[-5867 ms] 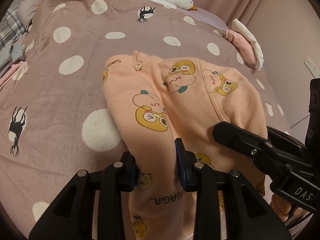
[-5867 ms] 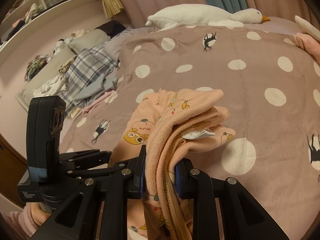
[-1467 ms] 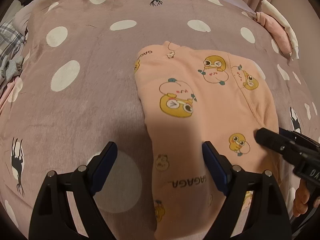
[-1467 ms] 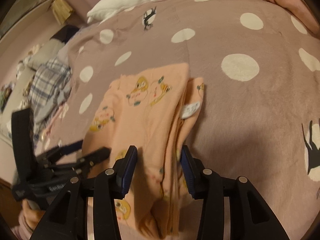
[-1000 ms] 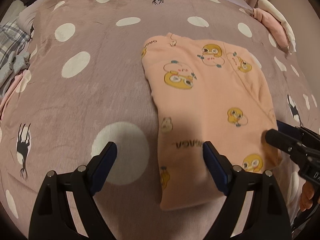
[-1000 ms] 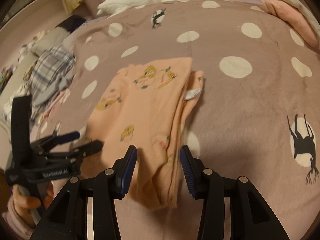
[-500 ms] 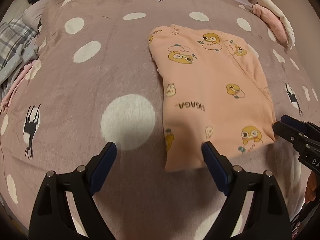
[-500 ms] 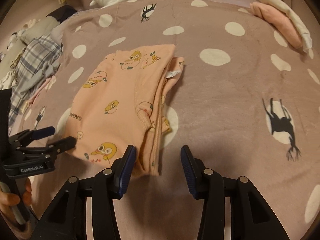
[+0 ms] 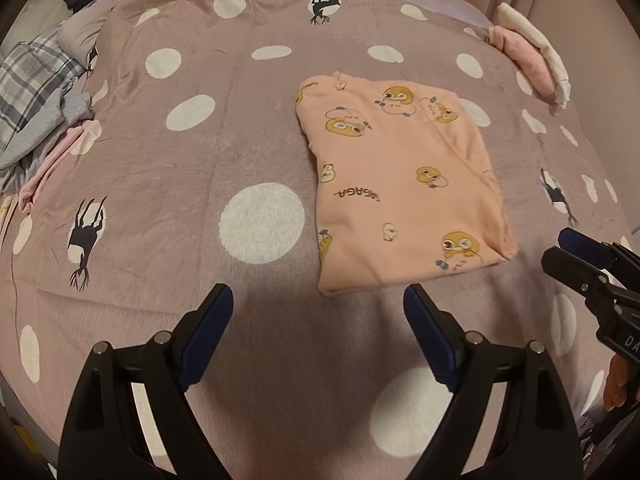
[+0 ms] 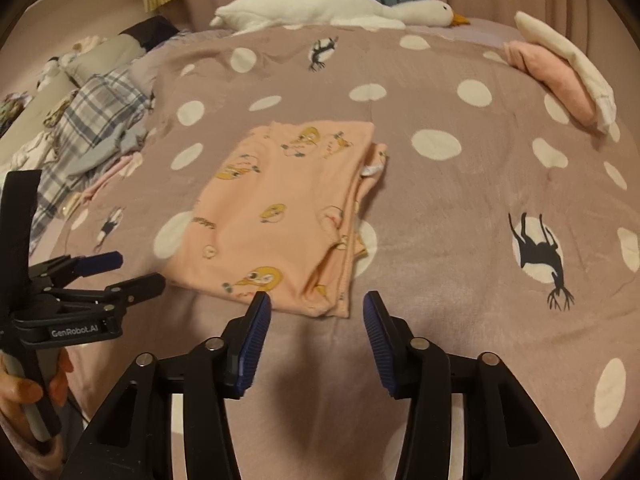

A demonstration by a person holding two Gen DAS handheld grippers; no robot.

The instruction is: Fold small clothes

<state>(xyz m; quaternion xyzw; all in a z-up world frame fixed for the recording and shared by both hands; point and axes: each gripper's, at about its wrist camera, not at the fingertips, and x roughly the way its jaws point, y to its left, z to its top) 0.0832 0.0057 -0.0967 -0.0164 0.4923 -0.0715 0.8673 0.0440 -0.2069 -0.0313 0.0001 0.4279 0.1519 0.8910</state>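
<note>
Polka-dotted mauve bedspread fills both views, a plush goose along its far edge and a heap of plaid laundry off to my left. Ahead of both my claws lies the peach pajama piece, folded into a flat rectangle with cartoon ducks facing up. My left claw hangs with its fingers spread wide and nothing between them, the garment's near edge just beyond and slightly right of its tips. My right claw is likewise parted and empty, the garment's near right corner just ahead of it, where the stacked layers splay a little and a white label pokes out farther along that side. I judge this fold essentially done, or one halving short. If I go on, I should pinch every layer at the near corners together, lift low, carry the edge evenly to the far end, and release only once the edges line up, as fleece this thick will likely spring open.
</note>
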